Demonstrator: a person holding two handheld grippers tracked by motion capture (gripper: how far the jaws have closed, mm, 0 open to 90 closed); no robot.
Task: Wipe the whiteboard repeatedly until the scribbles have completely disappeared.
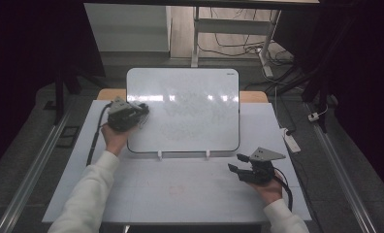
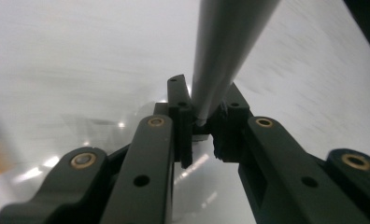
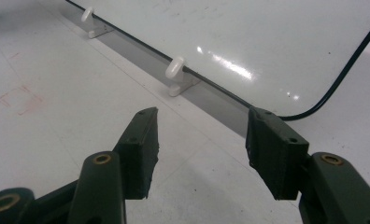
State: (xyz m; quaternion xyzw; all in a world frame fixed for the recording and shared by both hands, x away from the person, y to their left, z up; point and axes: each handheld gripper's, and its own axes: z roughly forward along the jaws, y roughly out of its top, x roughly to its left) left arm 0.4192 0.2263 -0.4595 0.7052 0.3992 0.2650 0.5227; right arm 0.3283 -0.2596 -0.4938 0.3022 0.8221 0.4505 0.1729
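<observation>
A white whiteboard (image 1: 190, 111) lies flat on the table, dark-edged, with faint smears on it. My left gripper (image 1: 143, 110) hovers over the board's upper left part. In the left gripper view my left gripper (image 2: 202, 100) is shut on a grey pen-like stick (image 2: 230, 42) that rises between the jaws toward the board (image 2: 80, 56). My right gripper (image 1: 236, 162) rests near the table's front right, just below the board's lower right corner. Its jaws stand open with nothing between them (image 3: 199, 135). The board's near edge (image 3: 248, 37) lies ahead of it.
Two white clips (image 3: 176, 70) (image 3: 87, 16) hold the board's near edge. A faint red square mark (image 3: 19, 98) sits on the white table top (image 1: 180, 194). A white power strip (image 1: 292, 141) lies off the table's right side, with desk legs and cables behind.
</observation>
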